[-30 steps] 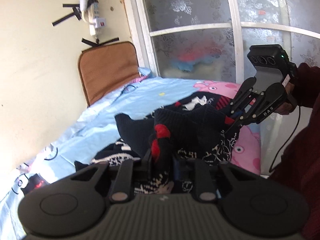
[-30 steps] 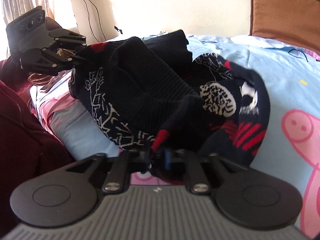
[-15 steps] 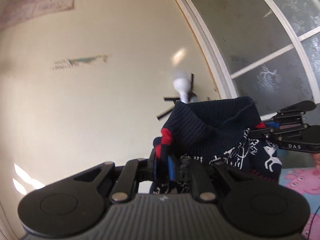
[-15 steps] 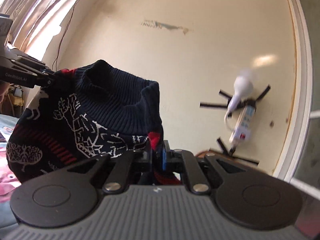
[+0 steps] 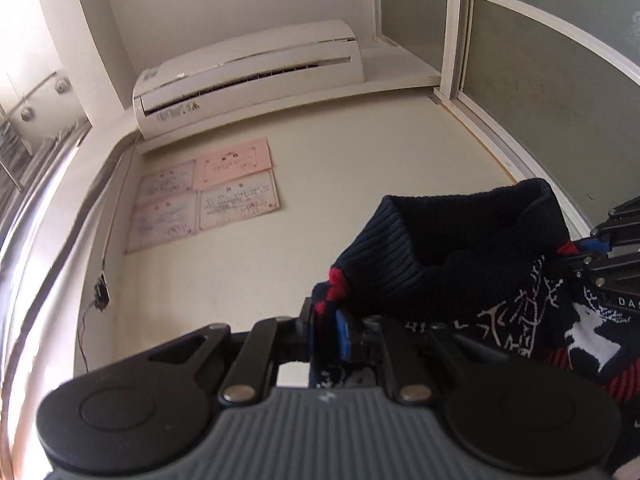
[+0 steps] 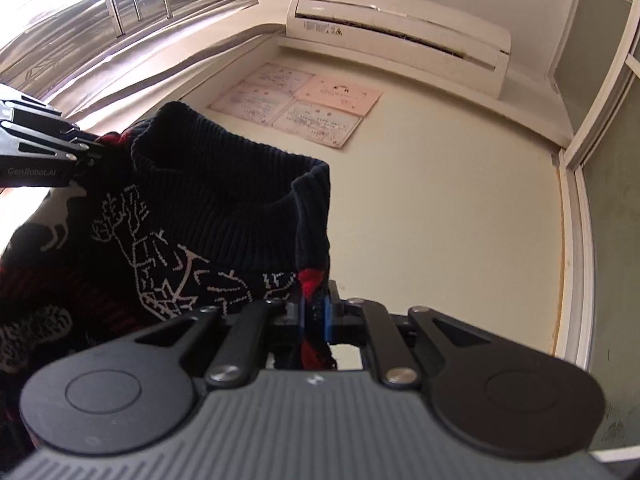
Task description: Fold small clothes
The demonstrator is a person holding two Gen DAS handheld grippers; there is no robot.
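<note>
Sweater (image 5: 460, 256) lifted; "GenRobot.AI" gripper (image 6: 86, 160)

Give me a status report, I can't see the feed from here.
Left gripper shut on sweater shoulder. Right gripper shut on the other shoulder. Sweater hangs between them, collar up. Nothing in the way.

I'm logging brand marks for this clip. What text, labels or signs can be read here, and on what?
"GenRobot.AI": side of the left gripper, right wrist view.
"DAS", cut off at the frame edge: right gripper.
Air conditioner warning label: too small.
Wall certificates: print too blurred.
</note>
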